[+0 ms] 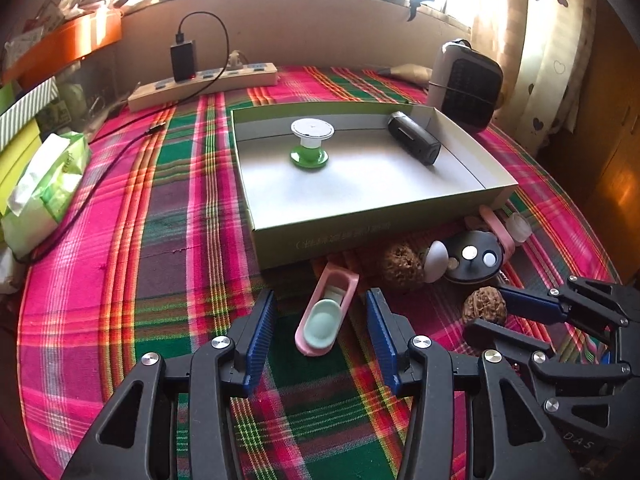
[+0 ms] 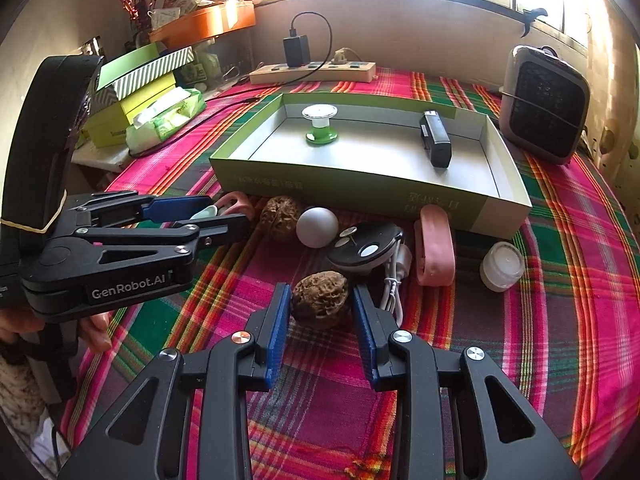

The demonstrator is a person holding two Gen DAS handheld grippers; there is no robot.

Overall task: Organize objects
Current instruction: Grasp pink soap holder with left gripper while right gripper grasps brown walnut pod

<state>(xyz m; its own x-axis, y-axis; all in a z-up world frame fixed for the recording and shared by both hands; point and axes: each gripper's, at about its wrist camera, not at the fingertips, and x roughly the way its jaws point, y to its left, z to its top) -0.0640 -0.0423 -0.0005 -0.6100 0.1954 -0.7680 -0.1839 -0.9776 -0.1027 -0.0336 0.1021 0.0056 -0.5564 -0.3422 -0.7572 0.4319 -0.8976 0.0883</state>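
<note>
My right gripper (image 2: 320,320) pinches the brown wrinkled walnut (image 2: 319,298) across its width, while my left gripper (image 1: 322,330), fingers spread, straddles the pink oblong case (image 1: 326,314) lengthwise.

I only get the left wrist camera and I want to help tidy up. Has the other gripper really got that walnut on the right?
Observer: Yes. In the right wrist view the right gripper has the walnut pinched between both pads.
Child: Is anything hiding by the black round thing?
Observer: A bundled white cable lies against the right side of the black disc.
Child: Who's holding my gripper?
Observer: A person's hand is wrapped around the handle under the left gripper.
</note>
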